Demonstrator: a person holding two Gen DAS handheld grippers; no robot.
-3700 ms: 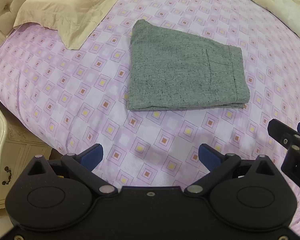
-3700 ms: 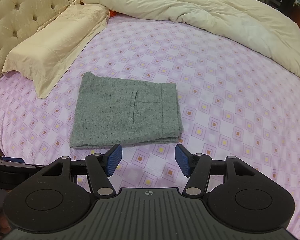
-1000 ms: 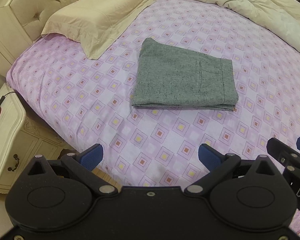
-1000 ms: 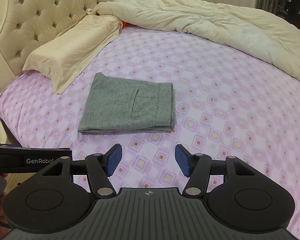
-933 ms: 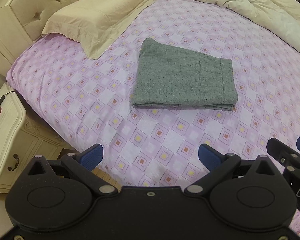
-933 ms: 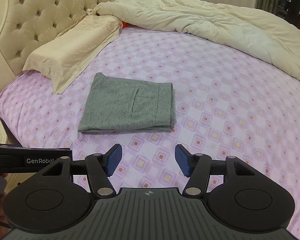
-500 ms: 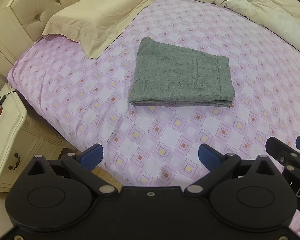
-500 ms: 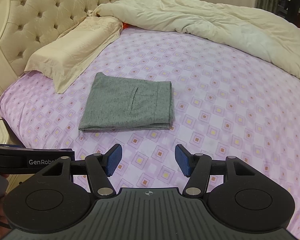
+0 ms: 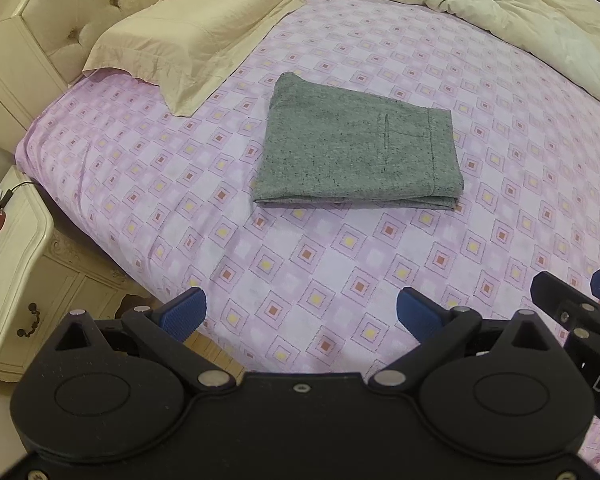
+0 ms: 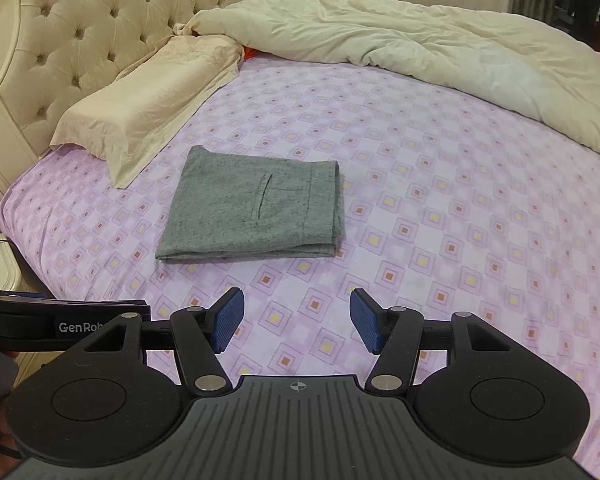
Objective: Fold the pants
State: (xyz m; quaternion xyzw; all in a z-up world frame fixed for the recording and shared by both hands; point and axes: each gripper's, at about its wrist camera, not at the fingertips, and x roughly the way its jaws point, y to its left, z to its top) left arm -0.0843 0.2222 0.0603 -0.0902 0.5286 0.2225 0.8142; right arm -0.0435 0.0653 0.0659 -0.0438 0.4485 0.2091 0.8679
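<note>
— Both cameras have pulled back from the bed since the earliest frames: the pants [image 9: 360, 152] look smaller now, and more of the tufted headboard [image 10: 100, 28] and the bedside cabinet [image 9: 16, 280] has come into view. The pants themselves haven't shifted on the sheet.

— Where do the pants lie?

— Folded into a flat grey rectangle on the purple patterned sheet [image 9: 340, 272], with a pocket seam showing on top. Taking the pants as the landmark: the cream pillow [image 9: 196, 28] sits just beyond their far left corner, close but not touching, and the crumpled cream duvet [image 10: 420, 44] is heaped well beyond them to the far right.

— And the grippers?

— The left gripper [image 9: 300, 312] hangs on the near side of the pants, well apart from them, over the sheet's near edge. Its blue pads [image 9: 184, 312] stand wide apart with nothing between them. The right gripper [image 10: 296, 320] is likewise on the near side of the pants, not touching them, jaws parted and empty.

— Do they see each other?

— Yes. The right one shows at the left view's right edge, and the left one's black body at the right view's left edge.
</note>
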